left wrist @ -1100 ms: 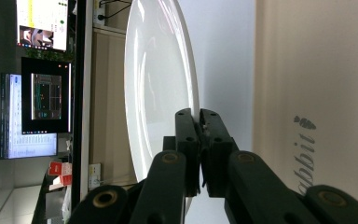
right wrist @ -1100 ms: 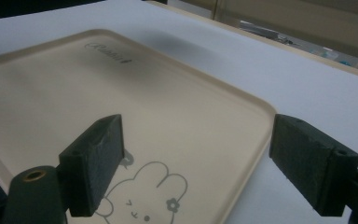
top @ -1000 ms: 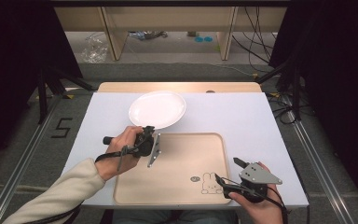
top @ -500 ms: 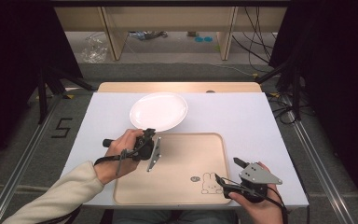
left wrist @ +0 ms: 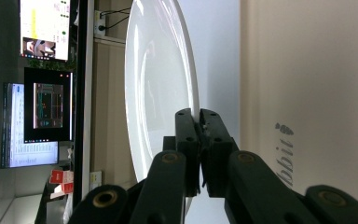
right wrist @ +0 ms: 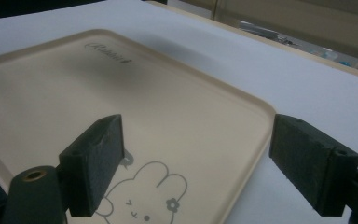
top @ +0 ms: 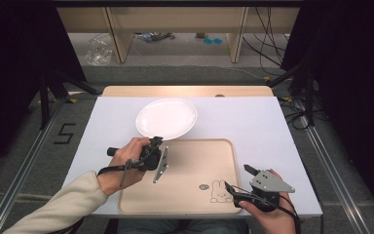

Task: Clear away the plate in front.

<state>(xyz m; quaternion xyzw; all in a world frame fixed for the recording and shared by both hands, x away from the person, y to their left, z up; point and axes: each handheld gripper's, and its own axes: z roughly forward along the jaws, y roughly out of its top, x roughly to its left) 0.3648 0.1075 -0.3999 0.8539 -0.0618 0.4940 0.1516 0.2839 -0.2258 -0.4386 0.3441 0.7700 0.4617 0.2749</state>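
A white plate (top: 166, 118) lies on the white table, just beyond the beige tray (top: 195, 161). My left gripper (top: 157, 141), turned on its side, is shut on the plate's near rim. In the left gripper view its jaws (left wrist: 199, 122) pinch the edge of the plate (left wrist: 158, 93), with the tray (left wrist: 307, 70) beside them. My right gripper (top: 236, 177) hovers open over the tray's near right corner. In the right gripper view its pads (right wrist: 200, 158) stand wide apart above the tray (right wrist: 74, 93), with nothing between them.
The tray carries a rabbit drawing (top: 218, 190) and a small round mark near its front right. A wooden strip (top: 185, 90) borders the table (top: 253, 122) at the back. Shelving, cables and a bag lie on the floor beyond.
The plate and my left gripper have edged slightly toward the tray. The right gripper has kept still.
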